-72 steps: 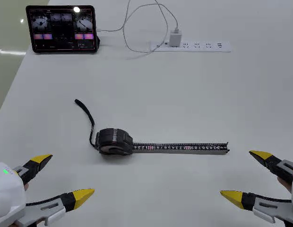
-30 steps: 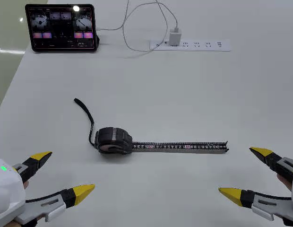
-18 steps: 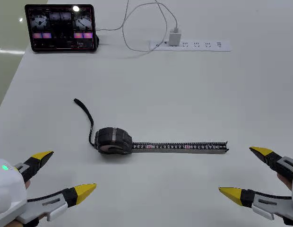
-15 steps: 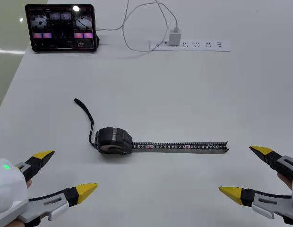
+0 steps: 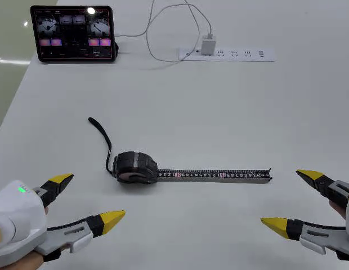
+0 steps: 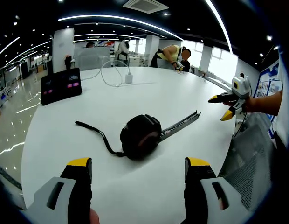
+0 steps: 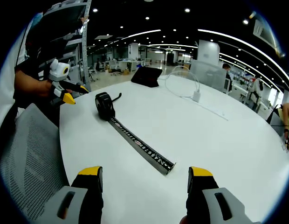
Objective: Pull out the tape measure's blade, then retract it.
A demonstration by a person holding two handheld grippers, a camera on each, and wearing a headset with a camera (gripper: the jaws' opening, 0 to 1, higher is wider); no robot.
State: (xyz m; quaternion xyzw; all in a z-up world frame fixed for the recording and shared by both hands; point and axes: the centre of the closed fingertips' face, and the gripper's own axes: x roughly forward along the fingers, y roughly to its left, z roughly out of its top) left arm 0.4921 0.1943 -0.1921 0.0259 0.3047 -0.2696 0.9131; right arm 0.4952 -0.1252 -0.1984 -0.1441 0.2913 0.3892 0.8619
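A black tape measure (image 5: 134,167) lies on the white table (image 5: 219,112), its blade (image 5: 214,175) drawn out to the right and flat on the surface, its wrist strap (image 5: 101,138) trailing back left. My left gripper (image 5: 91,198) hovers open at the front left, short of the case (image 6: 141,136). My right gripper (image 5: 295,199) hangs open at the front right, just past the blade's end hook (image 7: 167,166). Neither touches the tape. The left gripper (image 7: 69,92) appears far left in the right gripper view, the right gripper (image 6: 223,106) at the right of the left gripper view.
A tablet (image 5: 73,33) stands at the back left. A white power strip (image 5: 226,54) with a charger and cable (image 5: 163,34) lies at the back. A mesh chair (image 7: 28,154) is by the table's near edge.
My left gripper has crept forward and right toward the tape case. The right gripper, the tape and its blade stay where they were.
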